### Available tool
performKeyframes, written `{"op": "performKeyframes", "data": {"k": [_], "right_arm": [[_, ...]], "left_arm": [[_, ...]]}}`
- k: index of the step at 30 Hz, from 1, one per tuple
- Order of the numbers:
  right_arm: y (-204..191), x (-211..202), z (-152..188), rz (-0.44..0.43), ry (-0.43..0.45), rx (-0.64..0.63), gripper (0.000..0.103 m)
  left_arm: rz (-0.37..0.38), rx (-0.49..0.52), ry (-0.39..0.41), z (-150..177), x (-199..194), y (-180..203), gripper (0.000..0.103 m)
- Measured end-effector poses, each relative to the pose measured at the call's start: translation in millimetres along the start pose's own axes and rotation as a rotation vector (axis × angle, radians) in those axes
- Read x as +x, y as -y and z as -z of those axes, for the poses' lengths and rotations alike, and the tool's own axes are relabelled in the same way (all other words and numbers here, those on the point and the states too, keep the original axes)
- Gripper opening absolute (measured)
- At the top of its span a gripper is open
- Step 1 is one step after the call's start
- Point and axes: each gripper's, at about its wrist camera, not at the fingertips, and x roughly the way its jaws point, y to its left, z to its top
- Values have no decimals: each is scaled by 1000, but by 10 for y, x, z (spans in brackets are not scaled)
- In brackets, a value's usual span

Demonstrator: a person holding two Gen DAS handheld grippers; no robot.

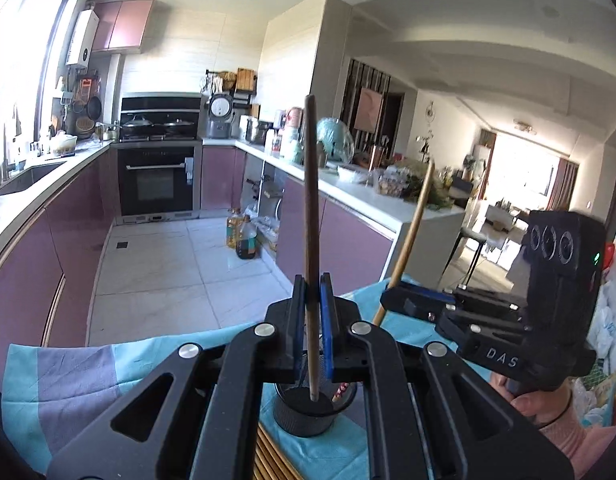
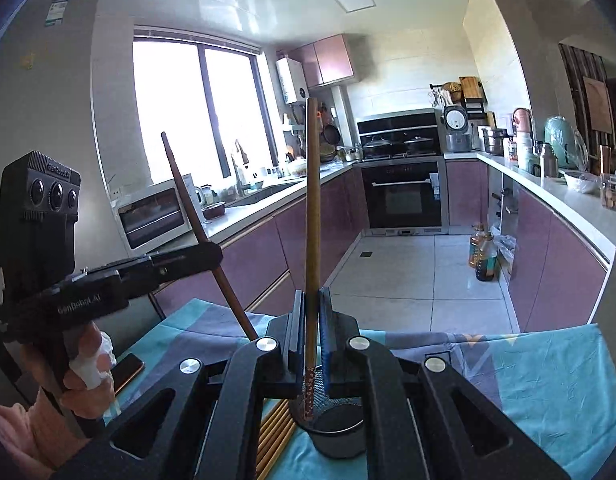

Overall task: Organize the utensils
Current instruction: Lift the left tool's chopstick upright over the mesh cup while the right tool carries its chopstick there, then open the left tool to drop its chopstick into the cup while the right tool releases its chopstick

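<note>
Wooden chopsticks stand upright, the dark chopstick [image 1: 311, 216] clamped in the left tool [image 1: 312, 320], the light chopstick [image 2: 312, 216] in the right tool [image 2: 312, 328], above the black cup [image 1: 305, 412], where tilting might miss it.

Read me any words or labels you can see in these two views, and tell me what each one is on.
"DAS": side of the right gripper body.
"GenRobot.AI": side of the left gripper body.
Same brand embossed atop the left gripper's camera block: too blurred to confirm.
Sticker on the fridge: too small.
</note>
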Motion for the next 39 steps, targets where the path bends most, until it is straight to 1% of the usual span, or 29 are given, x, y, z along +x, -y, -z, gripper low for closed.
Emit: {"op": "performKeyframes", "data": {"k": [4,7,11,14,17,21,25,28,30,31,33,34,37,39], "right_arm": [[111,247,109,20,-64,15,6],[132,395,189,22,-127,13,6],[126,577,293,32,-212,1,6],[130,712,349,41,-263,-2,6],[146,817,413,46,-294,4,6],[193,874,449,52,-297,23,6],[181,916,470,59,-298,33,6],[213,935,462,62,-287,52,8],[233,920,456,60,-270,66,9],[243,908,456,57,-263,72,10],[254,864,455,61,-249,79,20],[249,826,452,62,-239,80,21],[197,676,451,49,-203,72,27],[115,534,463,13,-177,53,31]], "left_arm": [[-26,3,-82,197,356,93,8],[-26,-7,-148,363,580,123,8],[-6,-30,-222,556,751,38,8],[-10,-37,-240,679,892,-101,8],[-8,-51,-249,696,939,-154,8],[-13,-60,-257,696,1027,-297,8],[-13,-65,-264,697,1099,-317,8],[-20,-78,-261,679,1103,-367,9],[-29,-90,-251,684,1072,-397,13],[-36,-92,-243,670,1068,-421,18],[-58,-97,-215,682,957,-457,23],[-69,-105,-203,692,895,-492,26],[-110,-104,-162,749,686,-613,31],[-143,-93,-139,788,529,-659,34]]}}
